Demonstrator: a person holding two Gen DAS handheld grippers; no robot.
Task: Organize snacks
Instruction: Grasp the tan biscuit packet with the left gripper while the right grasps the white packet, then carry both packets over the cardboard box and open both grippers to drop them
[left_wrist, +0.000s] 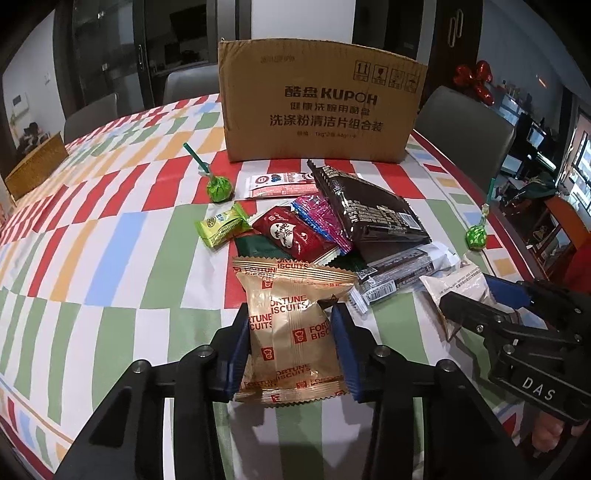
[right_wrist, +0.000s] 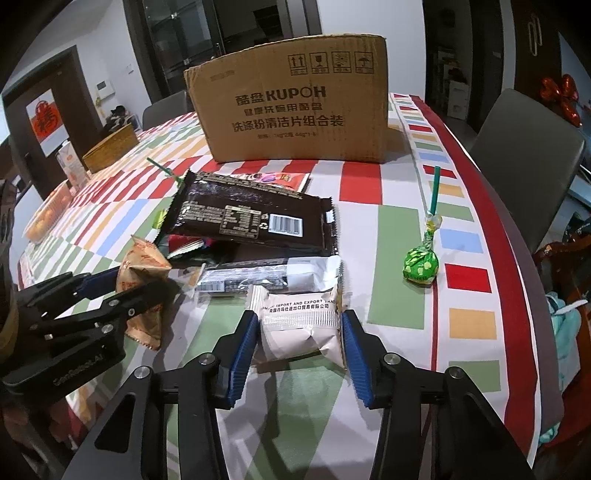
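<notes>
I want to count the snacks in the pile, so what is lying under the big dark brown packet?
Under the dark brown packet, a red heart-print wrapper, a pink-and-blue wrapper and a silver-and-black bar stick out. Anything fully beneath it is hidden.

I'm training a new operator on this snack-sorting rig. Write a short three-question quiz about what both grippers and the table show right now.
1. True or false: the left gripper is closed on a gold biscuit packet.
2. What does the right gripper have between its fingers?
A. a lollipop
B. a white packet
C. the dark brown bag
3. How many green lollipops lie on the table, and on which sides of the snack pile?

Key
1. True.
2. B, the white packet.
3. Two: one lollipop left of the pile, the other lollipop right of it. The cardboard box stands behind.
</notes>
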